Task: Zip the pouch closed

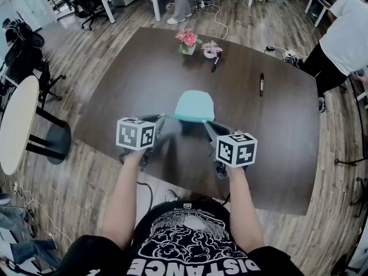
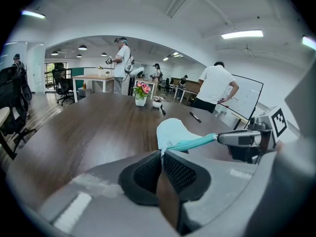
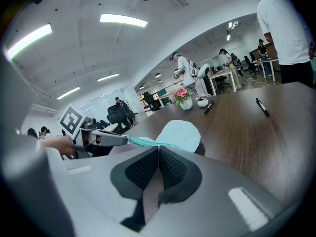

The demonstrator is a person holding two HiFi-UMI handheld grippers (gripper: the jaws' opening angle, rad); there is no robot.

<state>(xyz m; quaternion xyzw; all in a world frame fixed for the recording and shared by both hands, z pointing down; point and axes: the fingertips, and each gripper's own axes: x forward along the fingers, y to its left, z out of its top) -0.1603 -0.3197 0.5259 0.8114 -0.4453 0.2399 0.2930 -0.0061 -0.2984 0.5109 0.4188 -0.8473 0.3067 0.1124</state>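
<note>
A light teal pouch hangs above the dark table, stretched between my two grippers. Its darker teal zipper edge runs level along the near side. My left gripper is shut on the left end of that edge; in the left gripper view the zipper edge leads from my pads across to the right gripper. My right gripper is shut on the right end. In the right gripper view the pouch rises just beyond the closed right gripper, and the left gripper holds the far end. Whether the slider is pinched is hidden.
Two small flower pots stand at the table's far side, with a black marker beside them and another marker to the right. A person in white stands at the far right. A round table and chairs are on the left.
</note>
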